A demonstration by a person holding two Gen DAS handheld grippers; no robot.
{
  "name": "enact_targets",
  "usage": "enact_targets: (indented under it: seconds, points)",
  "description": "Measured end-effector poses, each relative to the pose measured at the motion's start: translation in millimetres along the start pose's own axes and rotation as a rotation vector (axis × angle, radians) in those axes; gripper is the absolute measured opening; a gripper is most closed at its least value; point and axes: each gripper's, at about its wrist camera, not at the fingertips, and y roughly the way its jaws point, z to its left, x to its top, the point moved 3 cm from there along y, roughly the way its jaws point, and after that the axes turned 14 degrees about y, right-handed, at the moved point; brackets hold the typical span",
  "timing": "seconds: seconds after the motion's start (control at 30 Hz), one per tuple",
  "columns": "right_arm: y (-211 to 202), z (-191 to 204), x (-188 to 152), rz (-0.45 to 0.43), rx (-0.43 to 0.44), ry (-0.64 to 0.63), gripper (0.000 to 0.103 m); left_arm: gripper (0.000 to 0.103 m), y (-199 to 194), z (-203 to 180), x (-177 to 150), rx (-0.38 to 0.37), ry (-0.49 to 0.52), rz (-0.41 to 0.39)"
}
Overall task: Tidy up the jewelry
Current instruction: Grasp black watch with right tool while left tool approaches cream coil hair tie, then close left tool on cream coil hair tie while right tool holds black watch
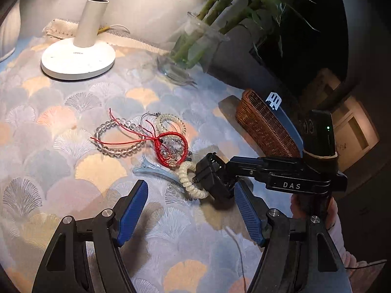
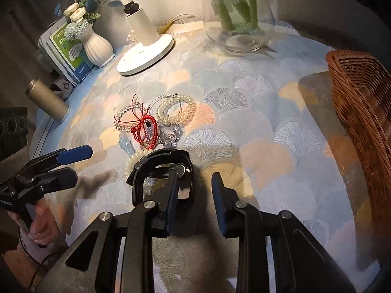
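A round table (image 2: pixel 268 112) was covered by a cloth printed with pale blue, grey and peach fan shapes, lit warmly from a white desk lamp (image 2: pixel 146 53) near its far edge. Beside the lamp stood a ribbed white vase of blue and cream flowers (image 2: pixel 96 46); a clear glass jar of green stems (image 2: pixel 235 12) sat further right. A brown wicker basket (image 2: pixel 361 112) rested at the table's right edge.

The jewelry pile (image 1: pixel 146 136) lay near the table's middle: clear beaded bracelets, a red cord bracelet, a blue hair clip (image 1: pixel 154 171) and a cream coil hair tie (image 1: pixel 189 178).

The left gripper (image 1: pixel 190 207) hovered wide open, holding nothing. The right gripper (image 2: pixel 193 195) was partly open over a black watch (image 2: pixel 161 171); its left finger touched the watch, without a clear grip.
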Motion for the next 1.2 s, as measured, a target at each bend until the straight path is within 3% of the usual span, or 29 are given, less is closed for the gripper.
enact_targets:
  seconds: [0.13,0.27,0.37,0.53,0.7,0.83,0.93,1.0,1.07,1.2]
  points:
    - [11.1,-1.7,5.7,0.065,0.049,0.023,0.030,0.073,8.3,4.8,1.9,-0.003,-0.021,0.010]
    - [18.4,-3.5,4.1,0.096,0.097,0.041,0.018,0.072,13.2,7.2,0.4,0.004,-0.033,0.022]
    - [7.6,-1.0,-3.6,0.043,0.073,0.008,0.007,0.072,14.3,8.8,0.2,0.011,-0.037,0.026]
    - [-17.1,-10.6,-30.1,-0.053,0.046,0.017,0.007,0.070,18.7,5.4,1.0,0.024,-0.021,0.045]
    - [-41.7,-42.6,-47.5,-0.108,-0.029,0.119,0.007,0.051,37.6,-6.2,1.6,0.080,0.021,0.114]
    - [-59.0,-68.1,-51.1,-0.134,-0.112,0.163,0.007,0.045,51.7,-13.2,1.2,0.130,0.036,0.141]
    - [-66.4,-81.5,-52.6,-0.142,-0.118,0.186,0.008,0.037,59.3,-16.0,2.3,0.177,0.053,0.150]
    - [-68.4,-86.1,-53.5,-0.143,-0.111,0.191,0.008,0.020,61.5,-17.8,3.5,0.217,0.069,0.156]
    - [-68.6,-87.0,-54.7,-0.144,-0.106,0.189,0.008,0.013,64.2,-17.6,4.1,0.243,0.079,0.164]
    - [-69.5,-86.5,-55.5,-0.148,-0.103,0.188,0.008,0.011,57.0,-19.6,3.2,0.243,0.088,0.157]
